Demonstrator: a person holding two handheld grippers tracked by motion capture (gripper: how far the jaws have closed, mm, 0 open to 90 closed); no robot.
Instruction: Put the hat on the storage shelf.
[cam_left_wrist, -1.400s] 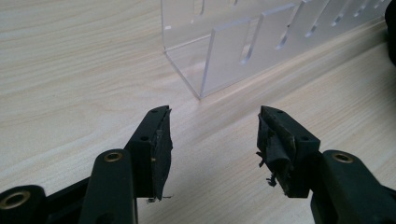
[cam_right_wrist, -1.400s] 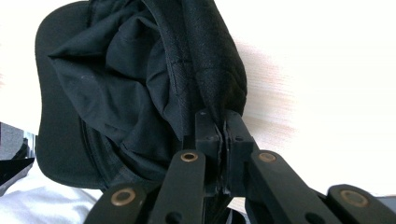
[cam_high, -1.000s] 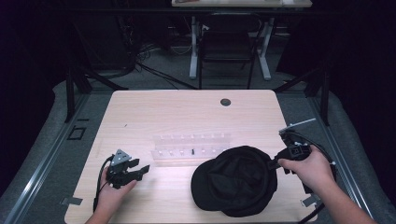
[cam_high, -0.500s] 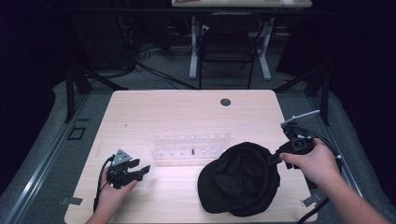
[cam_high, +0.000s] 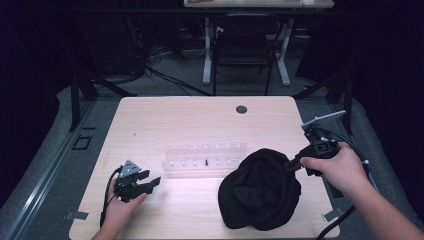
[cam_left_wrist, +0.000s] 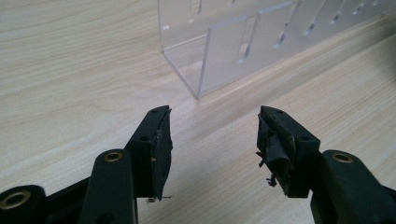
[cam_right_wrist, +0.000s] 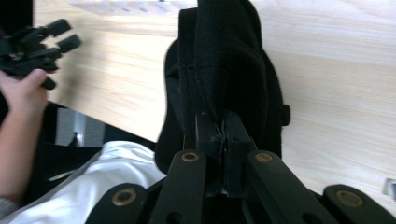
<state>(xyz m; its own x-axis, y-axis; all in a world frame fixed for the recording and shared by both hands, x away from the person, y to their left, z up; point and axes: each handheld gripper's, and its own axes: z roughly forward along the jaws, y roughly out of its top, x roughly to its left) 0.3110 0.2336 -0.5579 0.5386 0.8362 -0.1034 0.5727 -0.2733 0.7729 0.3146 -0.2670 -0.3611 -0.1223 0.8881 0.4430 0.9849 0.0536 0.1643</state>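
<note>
Raised black cap (cam_high: 260, 190) in right tongs (cam_high: 294, 164), clear rack (cam_high: 205, 159) just beside

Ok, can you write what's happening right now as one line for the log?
right tongs: shut on black cap, edge lifted | left tongs: open, empty, low over table | clear rack: behind cap

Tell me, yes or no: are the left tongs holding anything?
No. In the left gripper view the left tongs stand open over the bare wooden table, with nothing between them and the clear plastic rack farther ahead.
</note>
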